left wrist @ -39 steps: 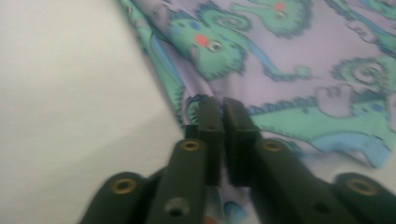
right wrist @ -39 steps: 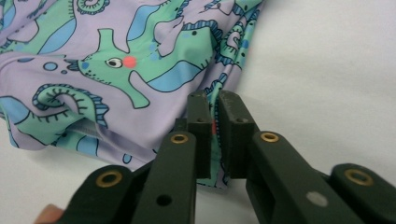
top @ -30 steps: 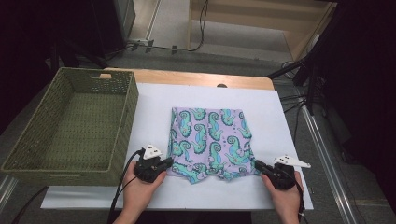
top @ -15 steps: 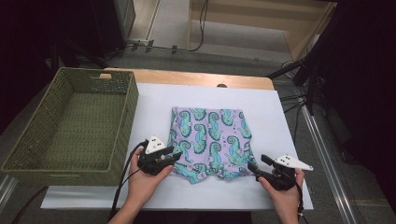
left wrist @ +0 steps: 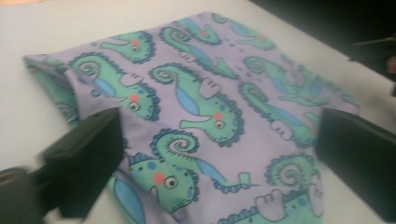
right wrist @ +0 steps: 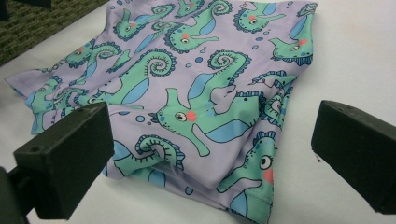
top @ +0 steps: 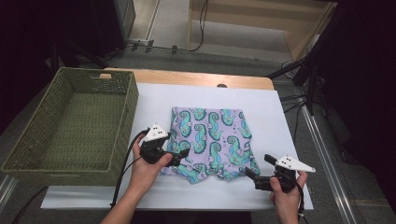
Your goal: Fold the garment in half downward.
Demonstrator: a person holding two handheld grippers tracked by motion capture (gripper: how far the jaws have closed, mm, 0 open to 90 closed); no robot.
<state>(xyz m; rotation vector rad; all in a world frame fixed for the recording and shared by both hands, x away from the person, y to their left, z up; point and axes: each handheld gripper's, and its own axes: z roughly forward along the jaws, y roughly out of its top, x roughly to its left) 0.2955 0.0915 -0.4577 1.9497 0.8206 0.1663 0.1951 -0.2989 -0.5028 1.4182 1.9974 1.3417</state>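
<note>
A folded garment (top: pixel 211 142) lies flat at the middle of the bench (top: pixel 289 121), with a woven basket (top: pixel 70 126) standing on the bench's left side, just beside it. The left claw (top: pixel 183 156) sits over the garment's near left corner, while the right claw (top: pixel 256 172) rests just off its near right corner, both at the bench's near edge.

Black tool (top: pixel 182 156) with grey plate, trailing black cable.
</note>
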